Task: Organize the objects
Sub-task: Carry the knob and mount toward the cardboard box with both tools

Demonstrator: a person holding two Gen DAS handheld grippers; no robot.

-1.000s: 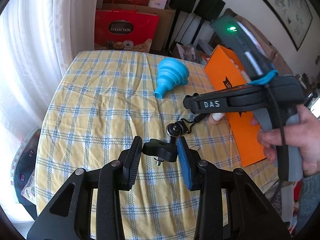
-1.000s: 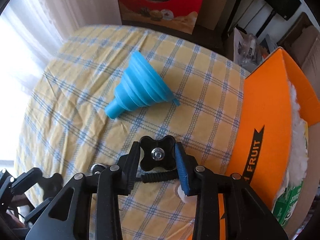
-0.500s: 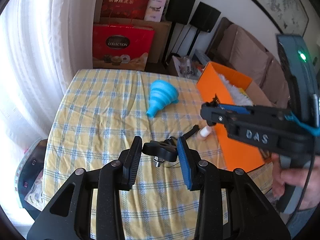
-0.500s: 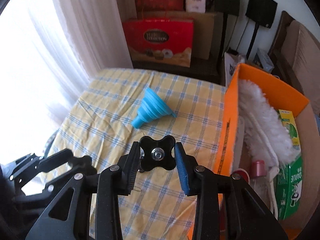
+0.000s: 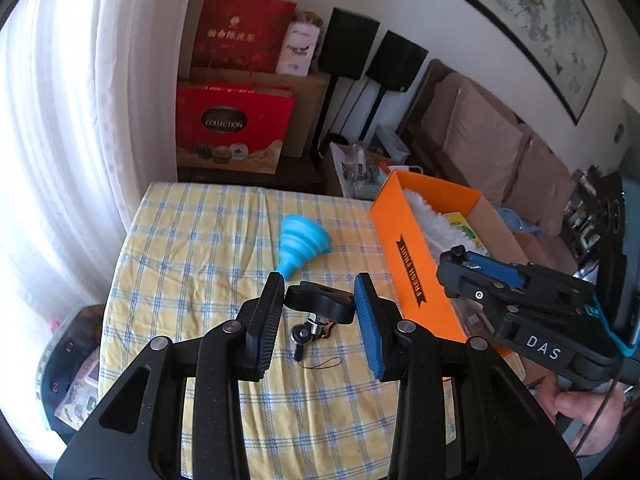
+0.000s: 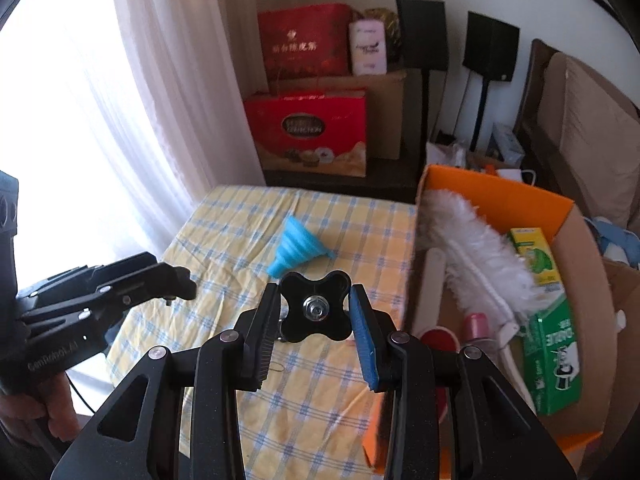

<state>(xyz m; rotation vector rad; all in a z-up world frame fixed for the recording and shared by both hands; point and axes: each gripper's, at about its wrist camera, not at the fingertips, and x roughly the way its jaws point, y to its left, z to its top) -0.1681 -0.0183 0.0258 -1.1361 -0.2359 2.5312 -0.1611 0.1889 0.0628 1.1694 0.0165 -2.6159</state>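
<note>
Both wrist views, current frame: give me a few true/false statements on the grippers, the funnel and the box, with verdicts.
1. Each gripper is clamped on a black knob. True: left gripper on one black knob, right gripper on another.
2. The blue funnel is already inside the orange box. False: it lies on its side on the checked tablecloth.
3. The box is empty. False: it holds a white duster and green cartons.
4. A small metal piece with a cord lies on the cloth below the left gripper. True.
</note>
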